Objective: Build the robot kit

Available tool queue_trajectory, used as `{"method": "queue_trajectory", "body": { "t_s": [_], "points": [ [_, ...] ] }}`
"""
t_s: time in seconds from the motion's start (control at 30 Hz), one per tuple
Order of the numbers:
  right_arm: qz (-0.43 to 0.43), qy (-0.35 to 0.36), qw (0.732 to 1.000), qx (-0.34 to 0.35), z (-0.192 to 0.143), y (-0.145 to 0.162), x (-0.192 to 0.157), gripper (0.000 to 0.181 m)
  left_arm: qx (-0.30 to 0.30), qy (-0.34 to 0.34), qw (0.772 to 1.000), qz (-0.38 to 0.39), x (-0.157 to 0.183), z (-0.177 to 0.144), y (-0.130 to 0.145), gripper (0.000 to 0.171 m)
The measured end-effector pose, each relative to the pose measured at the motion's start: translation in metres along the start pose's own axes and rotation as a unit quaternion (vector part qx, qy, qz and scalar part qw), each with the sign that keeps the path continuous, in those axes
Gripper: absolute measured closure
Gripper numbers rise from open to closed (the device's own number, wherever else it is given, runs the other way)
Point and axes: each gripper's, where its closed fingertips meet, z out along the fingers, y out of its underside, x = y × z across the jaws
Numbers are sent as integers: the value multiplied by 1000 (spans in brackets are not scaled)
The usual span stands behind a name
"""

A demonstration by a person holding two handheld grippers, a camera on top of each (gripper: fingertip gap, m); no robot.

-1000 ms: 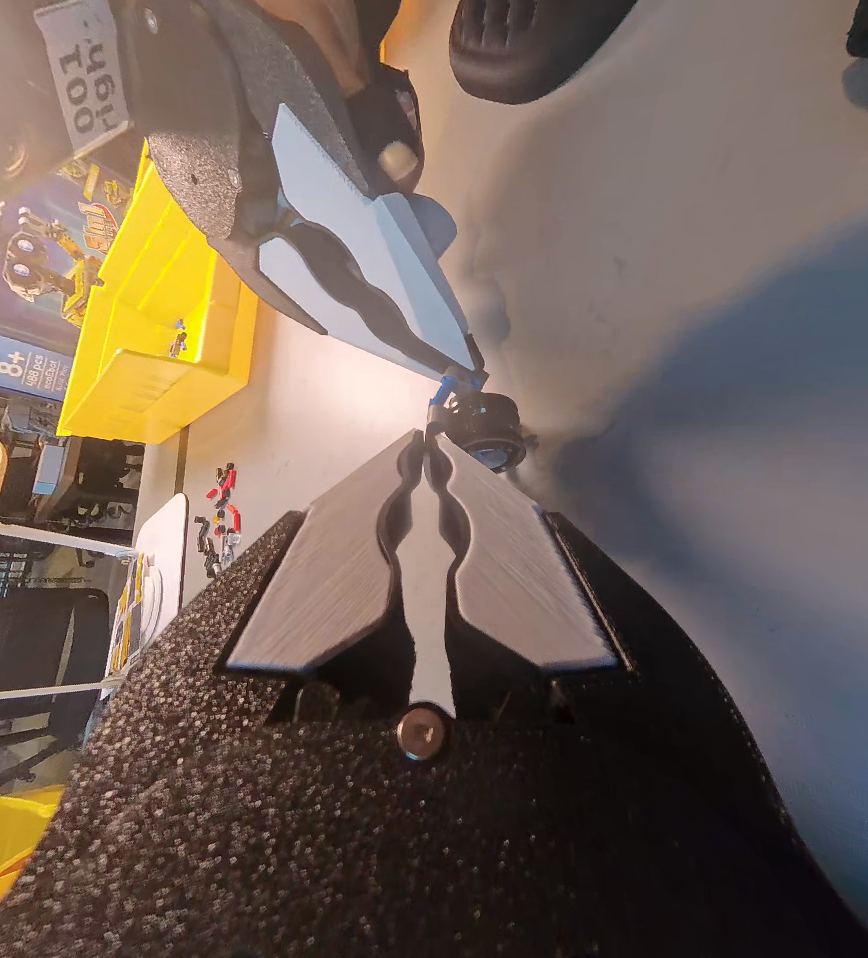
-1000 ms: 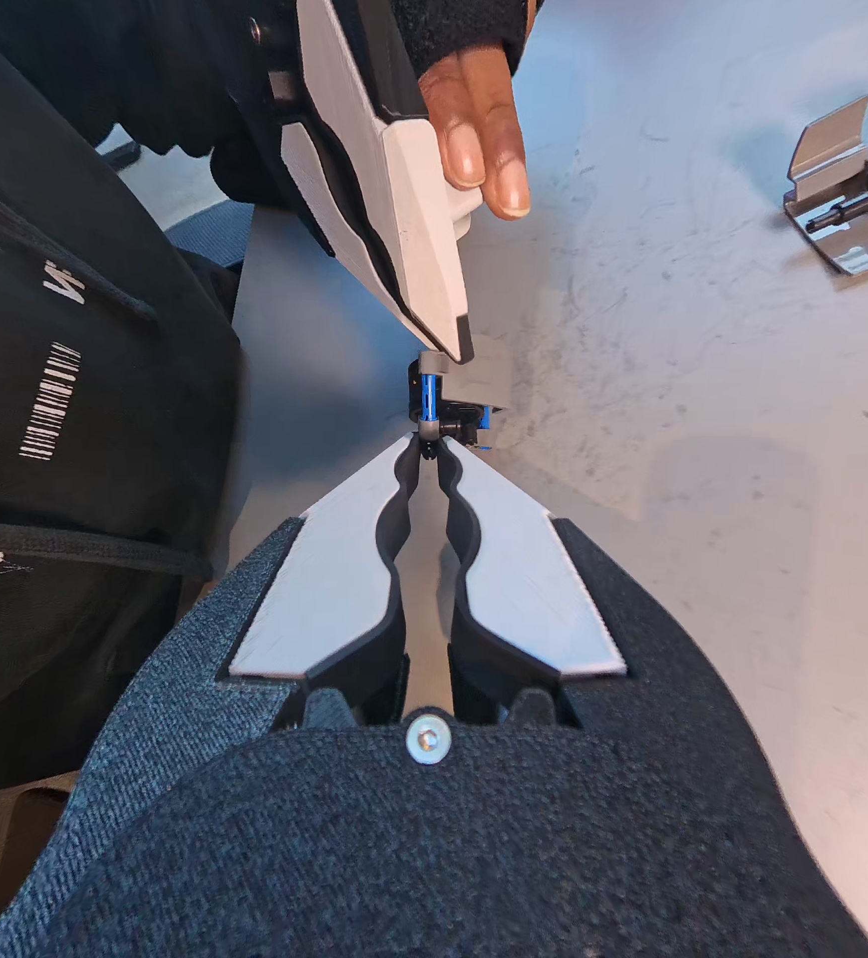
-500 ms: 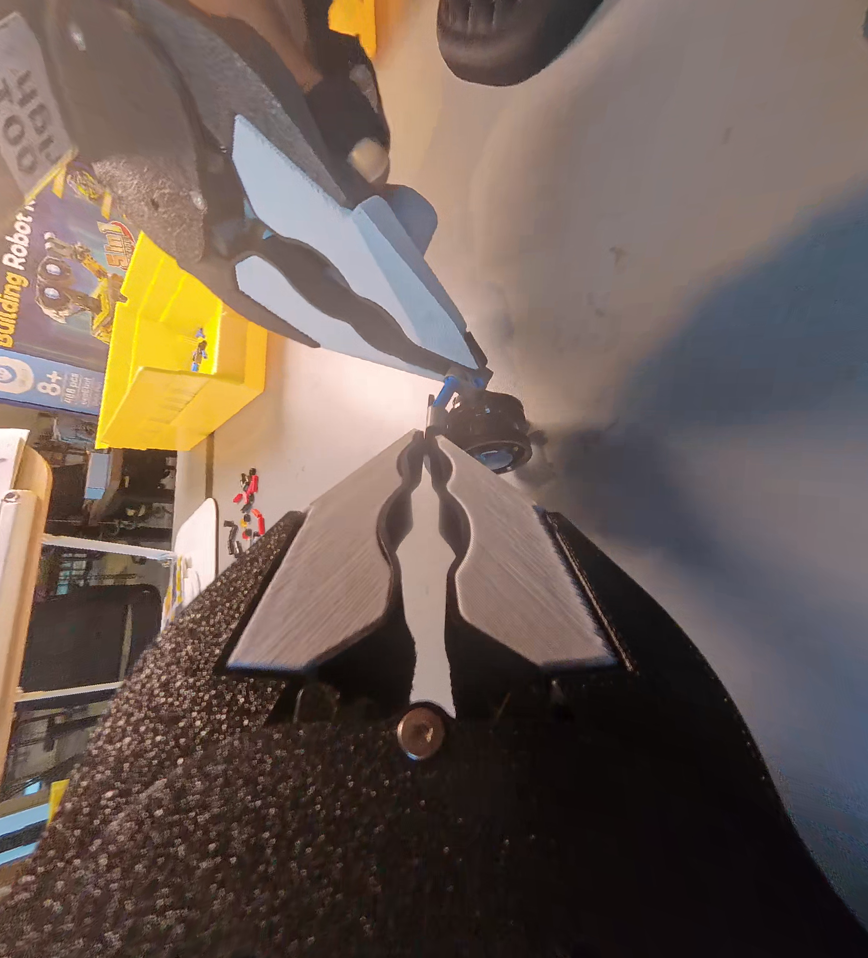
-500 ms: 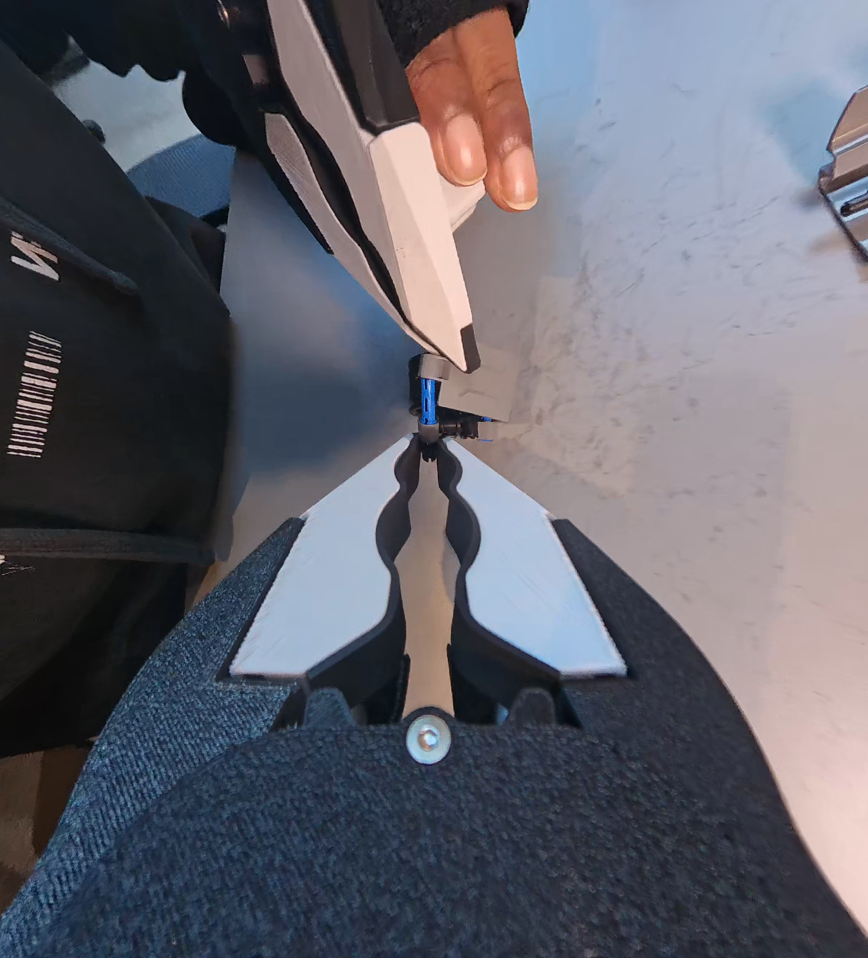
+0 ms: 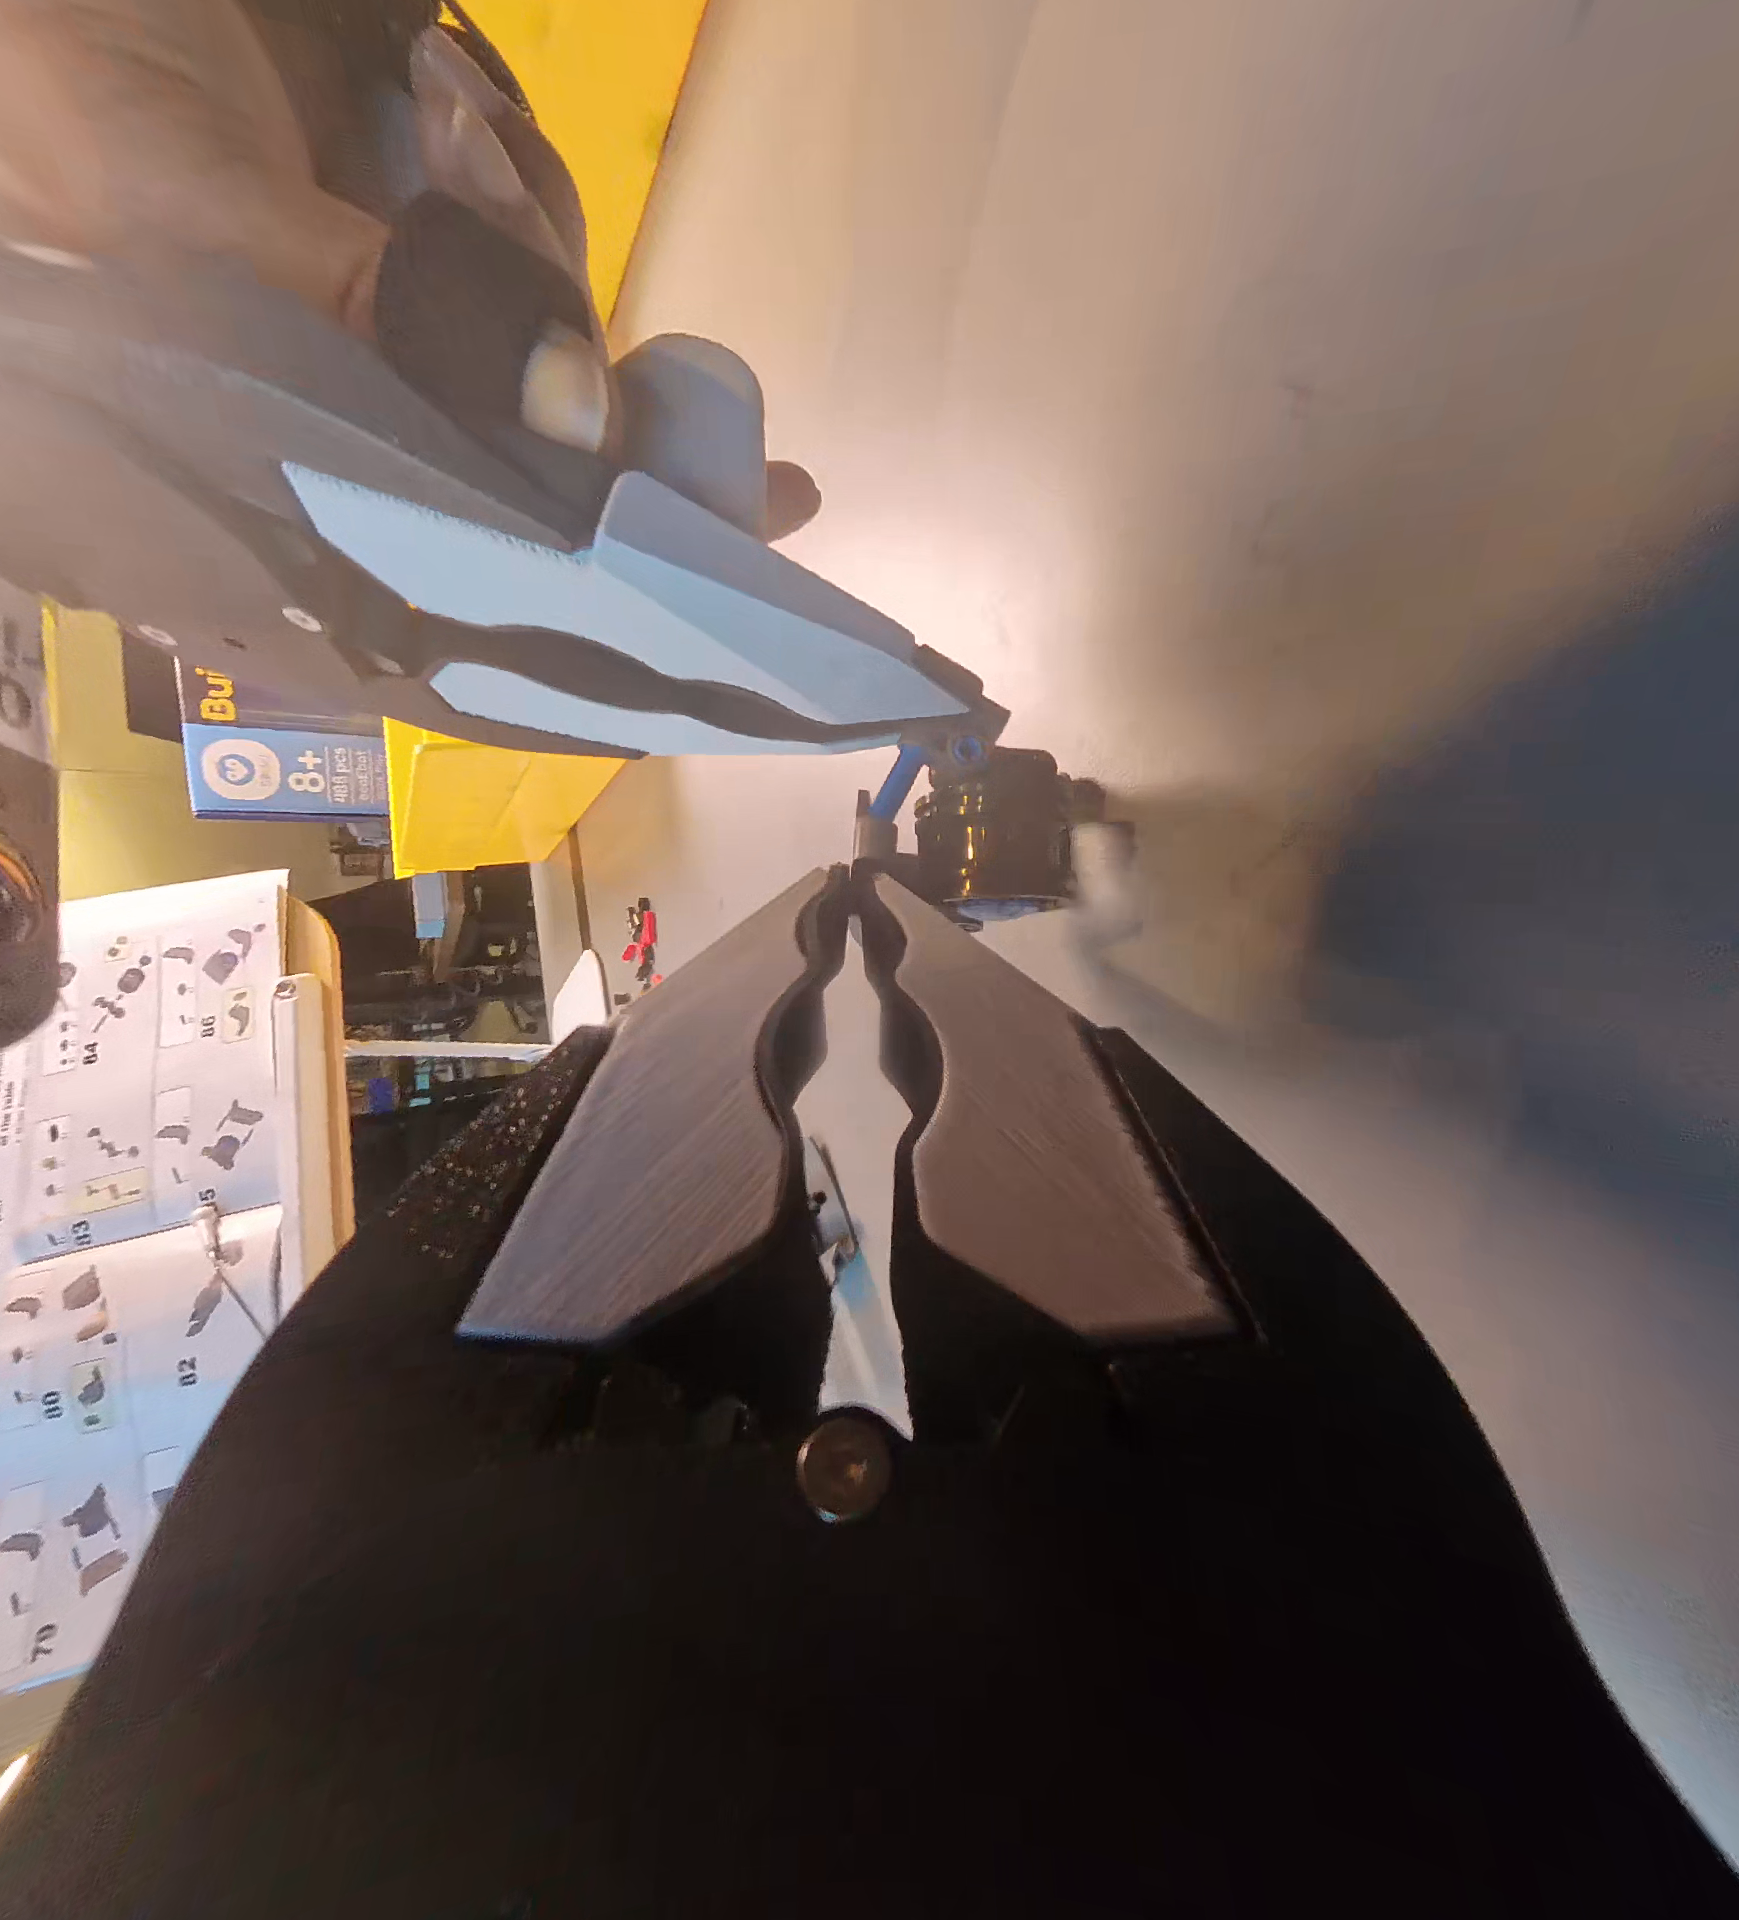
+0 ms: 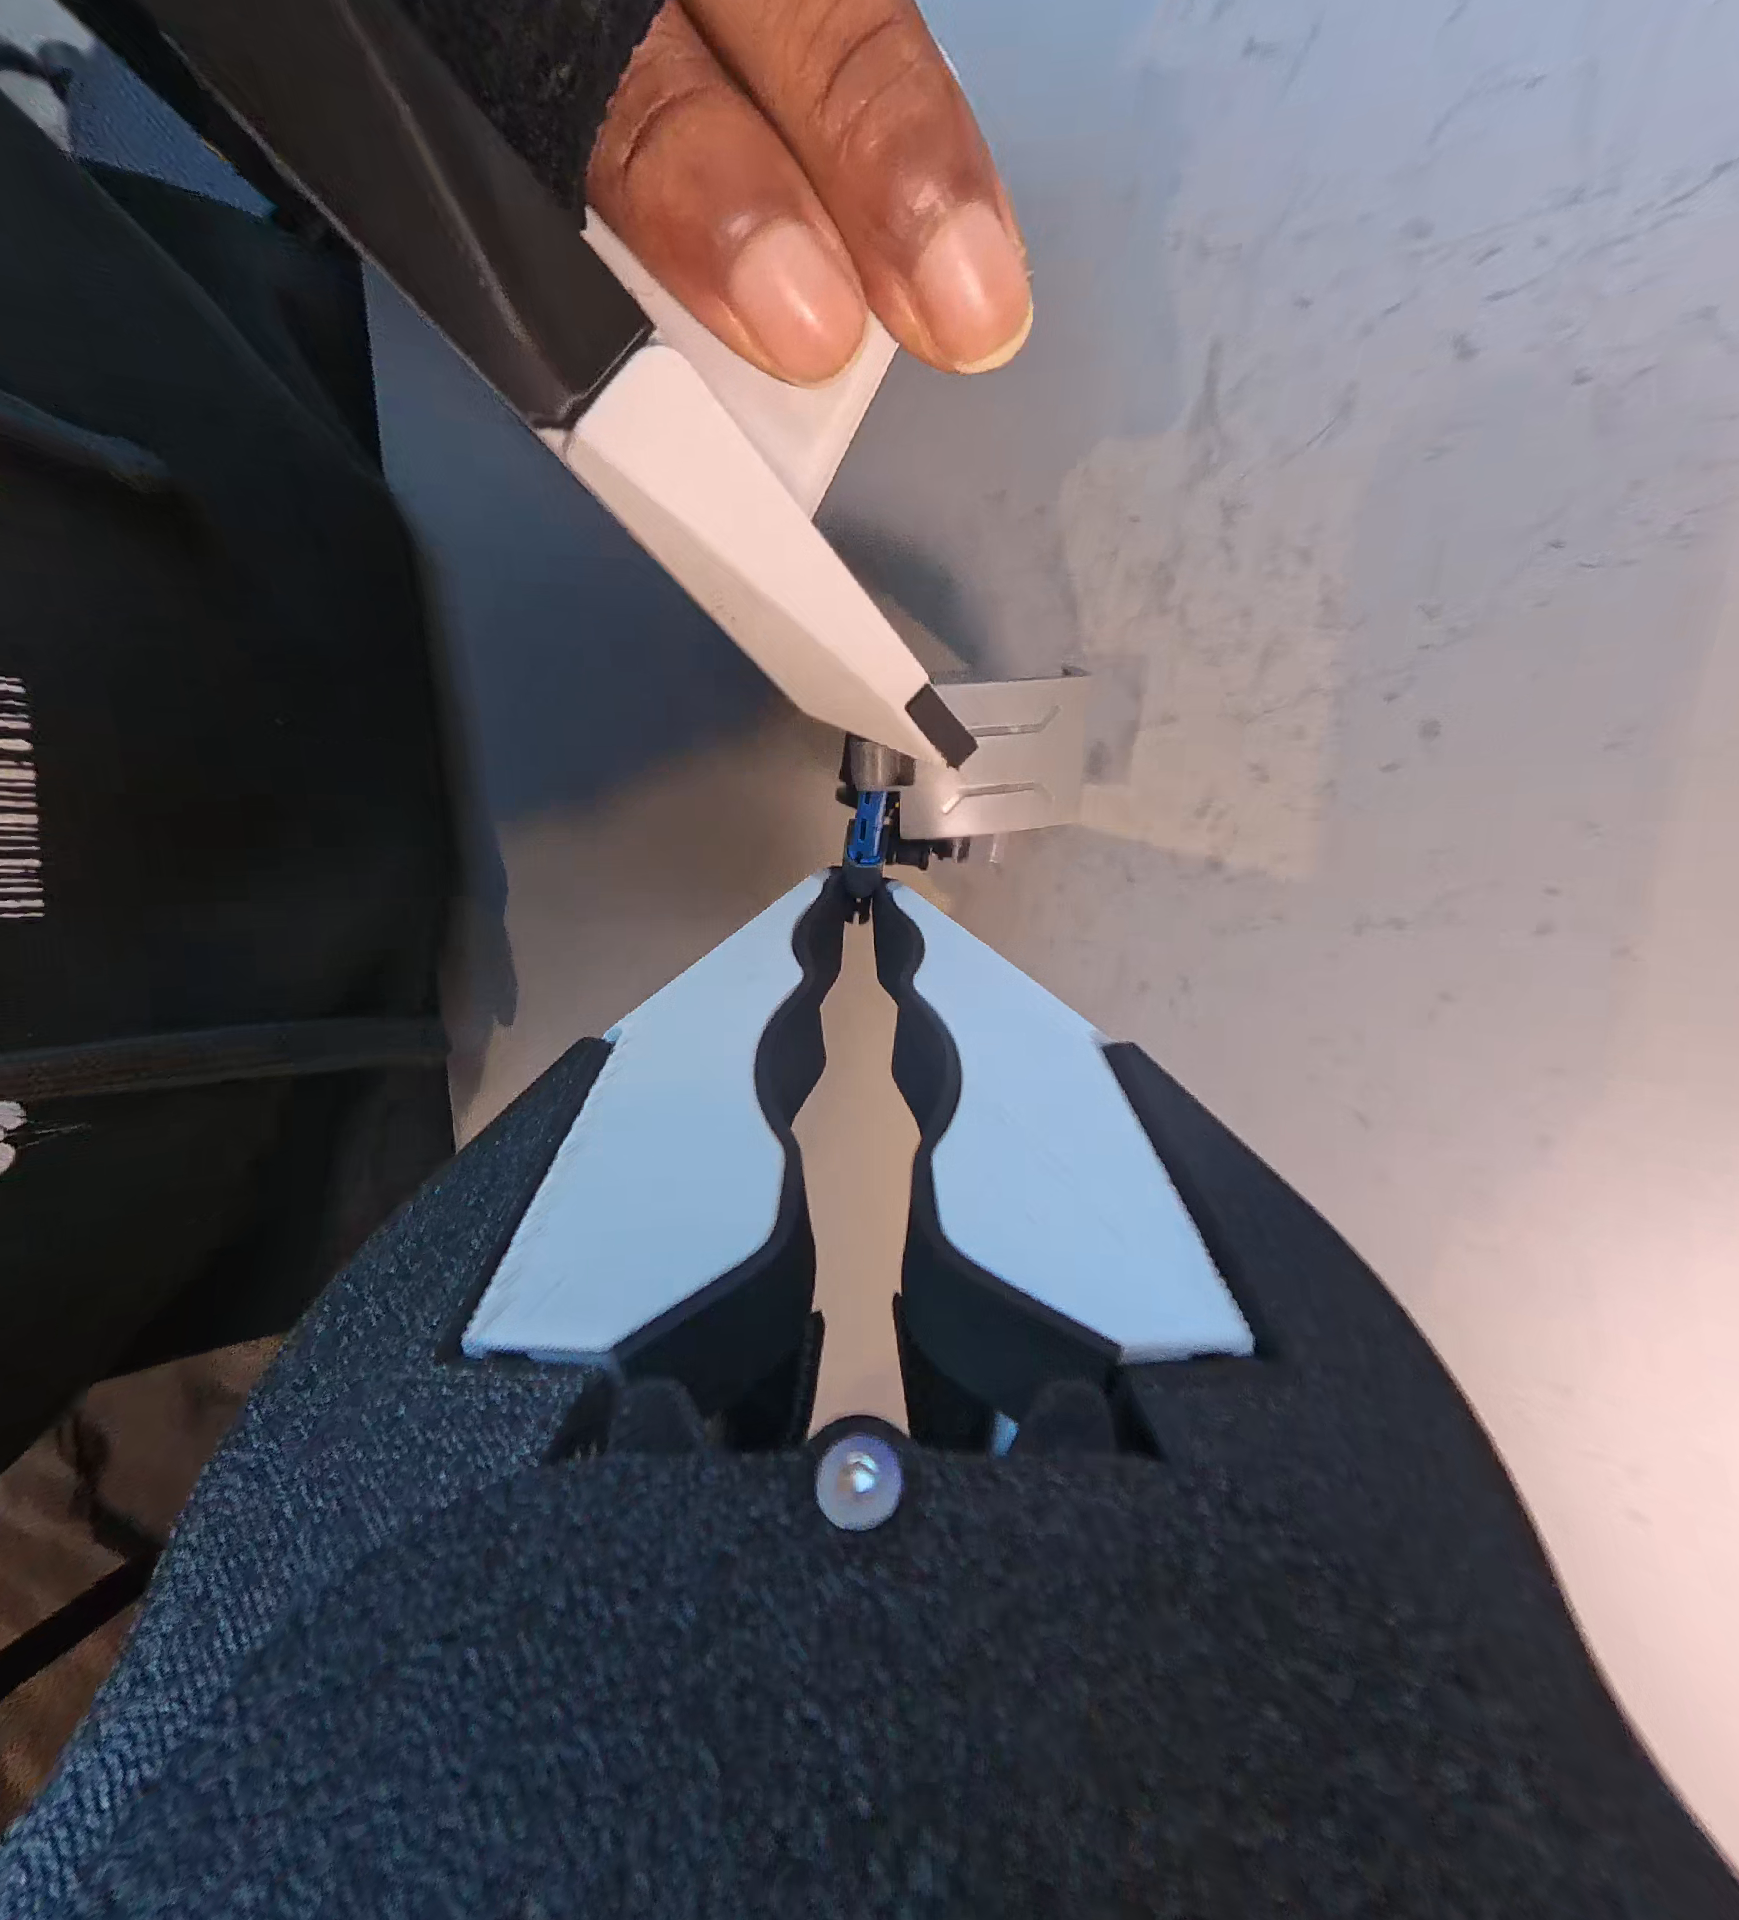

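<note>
A small toy assembly hangs between both grippers above the table: a blue axle with a grey end piece, a black wheel and a grey panel. My left gripper is shut on the grey end of the axle. It enters the right wrist view from the upper left, with a person's fingers on it. My right gripper is shut on the other end of the blue axle. It shows in the left wrist view, coming from the upper left.
A yellow bin, a blue toy box, an open instruction booklet and small red and black parts lie at the left. The pale table spreads right. A person's dark clothing fills the left.
Both grippers kept their hold and turned together with the assembly. The grey panel now faces the right camera. The grey bracket at the right view's top right has left the frame.
</note>
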Motion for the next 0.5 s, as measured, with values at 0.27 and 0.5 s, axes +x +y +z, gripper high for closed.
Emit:
{"method": "queue_trajectory", "body": {
  "t_s": [0.27, 0.5],
  "points": [
    [-22, -6, 999, -22, -1, 4, 0, 177, 22, 13, 1000, 0, 4, -1, -6, 171],
    [-80, 38, 994, 64, -2, -4, 10, 174, 1, 42, 998, -52, 11, 3, 6, 171]
  ]
}}
